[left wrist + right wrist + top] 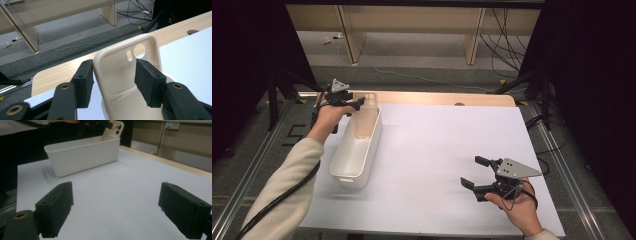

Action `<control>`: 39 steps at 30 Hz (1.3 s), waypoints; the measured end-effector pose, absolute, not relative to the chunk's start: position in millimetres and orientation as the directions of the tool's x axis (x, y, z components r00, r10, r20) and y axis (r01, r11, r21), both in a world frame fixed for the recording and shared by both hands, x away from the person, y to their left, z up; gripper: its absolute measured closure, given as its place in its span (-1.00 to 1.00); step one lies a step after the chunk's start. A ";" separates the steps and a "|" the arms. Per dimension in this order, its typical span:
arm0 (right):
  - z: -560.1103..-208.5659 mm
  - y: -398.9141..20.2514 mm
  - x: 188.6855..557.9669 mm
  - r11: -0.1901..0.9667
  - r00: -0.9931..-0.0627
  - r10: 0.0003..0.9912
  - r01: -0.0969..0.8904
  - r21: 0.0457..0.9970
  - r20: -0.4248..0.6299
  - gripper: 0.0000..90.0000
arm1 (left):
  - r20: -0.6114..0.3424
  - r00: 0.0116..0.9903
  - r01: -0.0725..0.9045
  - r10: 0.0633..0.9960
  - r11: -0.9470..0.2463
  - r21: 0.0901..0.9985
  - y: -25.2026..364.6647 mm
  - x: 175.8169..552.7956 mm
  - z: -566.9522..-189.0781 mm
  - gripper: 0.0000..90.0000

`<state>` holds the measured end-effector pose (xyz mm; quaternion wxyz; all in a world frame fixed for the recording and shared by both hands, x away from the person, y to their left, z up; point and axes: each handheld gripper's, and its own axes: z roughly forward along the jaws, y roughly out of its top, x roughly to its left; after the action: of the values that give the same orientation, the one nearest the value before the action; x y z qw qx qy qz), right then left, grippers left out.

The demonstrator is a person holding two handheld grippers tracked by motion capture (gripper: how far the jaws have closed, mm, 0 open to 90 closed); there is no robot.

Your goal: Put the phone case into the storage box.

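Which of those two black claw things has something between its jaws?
The left tool, at the far end of the white bin. A cream phone case stands between its jaws, while the right tool hangs open over the bare white table.

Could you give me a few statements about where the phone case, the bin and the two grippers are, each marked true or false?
1. The phone case stands leaning in the far end of the white bin. True.
2. The left gripper has its jaws on either side of the case. True.
3. The right gripper holds the bin's rim. False: it is open above the bare white mat.
4. The case lies flat on the mat. False: it is in the bin.
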<state>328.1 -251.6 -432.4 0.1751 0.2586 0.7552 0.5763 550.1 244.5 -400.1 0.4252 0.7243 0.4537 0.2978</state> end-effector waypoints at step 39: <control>-432.3 -252.7 328.1 0.207 -0.806 0.591 0.191 0.959 0.033 -0.69 | 0.036 0.270 0.490 0.962 -0.169 0.855 247.5 561.3 -406.3 0.98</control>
<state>328.1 -252.7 -432.3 0.1741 0.2583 0.7571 0.5742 561.3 247.5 -406.3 0.3819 0.6994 0.5192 0.3090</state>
